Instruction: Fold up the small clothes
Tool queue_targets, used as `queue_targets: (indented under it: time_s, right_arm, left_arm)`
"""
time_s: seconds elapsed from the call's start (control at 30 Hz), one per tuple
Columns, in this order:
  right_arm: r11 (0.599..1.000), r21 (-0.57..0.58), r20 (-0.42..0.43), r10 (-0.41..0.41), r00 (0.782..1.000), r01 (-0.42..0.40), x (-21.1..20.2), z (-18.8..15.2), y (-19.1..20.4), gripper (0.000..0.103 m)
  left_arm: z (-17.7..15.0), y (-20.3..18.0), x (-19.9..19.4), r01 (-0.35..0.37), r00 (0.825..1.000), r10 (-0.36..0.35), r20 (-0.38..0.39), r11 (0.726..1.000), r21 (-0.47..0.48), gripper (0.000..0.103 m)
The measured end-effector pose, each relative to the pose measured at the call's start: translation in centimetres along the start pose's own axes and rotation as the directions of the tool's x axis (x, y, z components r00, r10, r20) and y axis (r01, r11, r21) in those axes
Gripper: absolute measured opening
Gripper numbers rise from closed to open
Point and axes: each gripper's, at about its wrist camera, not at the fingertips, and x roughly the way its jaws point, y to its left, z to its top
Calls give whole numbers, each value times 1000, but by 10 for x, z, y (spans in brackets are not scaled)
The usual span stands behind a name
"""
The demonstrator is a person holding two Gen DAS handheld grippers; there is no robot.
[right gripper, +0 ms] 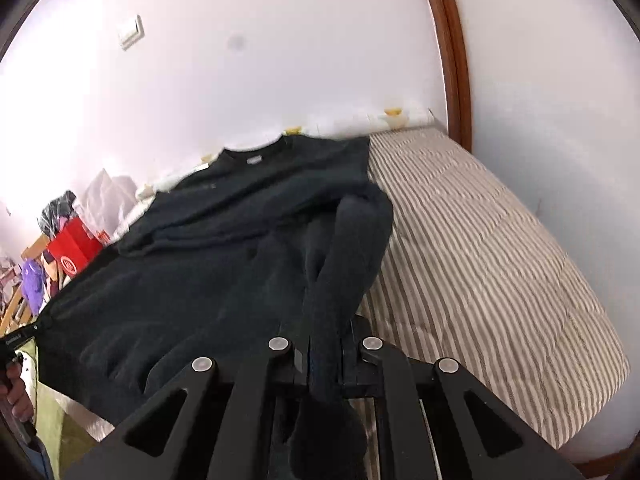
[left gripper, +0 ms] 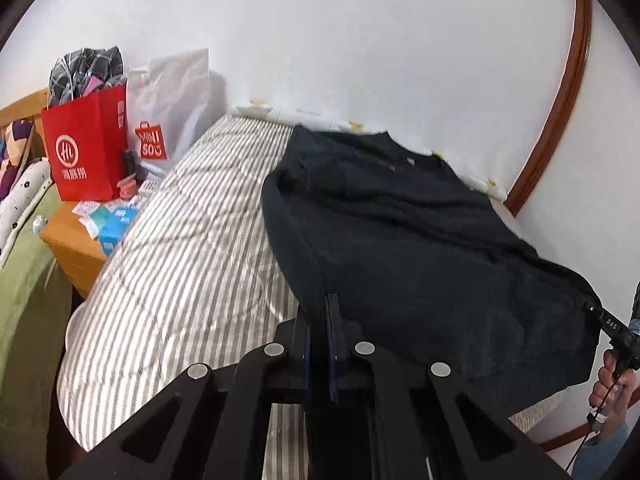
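A dark navy sweater (left gripper: 400, 240) lies spread on the striped bed (left gripper: 192, 248), collar toward the wall. My left gripper (left gripper: 320, 320) is shut on its near left hem edge. The right gripper (left gripper: 596, 312) shows at the far right of the left wrist view, pinching the other hem corner. In the right wrist view the sweater (right gripper: 192, 260) fills the middle, and my right gripper (right gripper: 324, 344) is shut on a bunched fold of it, likely the sleeve (right gripper: 352, 248). The left gripper (right gripper: 24, 334) shows at the left edge there.
A wooden nightstand (left gripper: 72, 248) left of the bed holds a red paper bag (left gripper: 84, 152), a white Miniso bag (left gripper: 168, 108) and small packets. A white wall runs behind the bed. A brown door frame (right gripper: 452, 48) stands at the bed's right end.
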Motion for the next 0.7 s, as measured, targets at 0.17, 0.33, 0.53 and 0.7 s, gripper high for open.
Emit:
queue_targets:
  time_s: [0.17, 0.33, 0.53, 0.7]
  right_arm:
    - [1000, 1, 36, 7, 999, -7, 2, 25, 5, 7]
    - [1000, 5, 52, 11, 999, -11, 15, 54, 12, 7]
    - [1000, 4, 62, 10, 998, -10, 39, 92, 20, 7]
    - [1000, 1, 62, 11, 998, -11, 62, 120, 23, 7]
  left_arm:
    - [26, -2, 0, -5, 999, 6, 46, 1000, -13, 6]
    - [51, -7, 7, -24, 997, 26, 74, 1000, -17, 6]
    - [84, -14, 23, -44, 994, 46, 98, 999, -18, 6]
    - [110, -20, 44, -61, 993, 62, 101, 998, -15, 6]
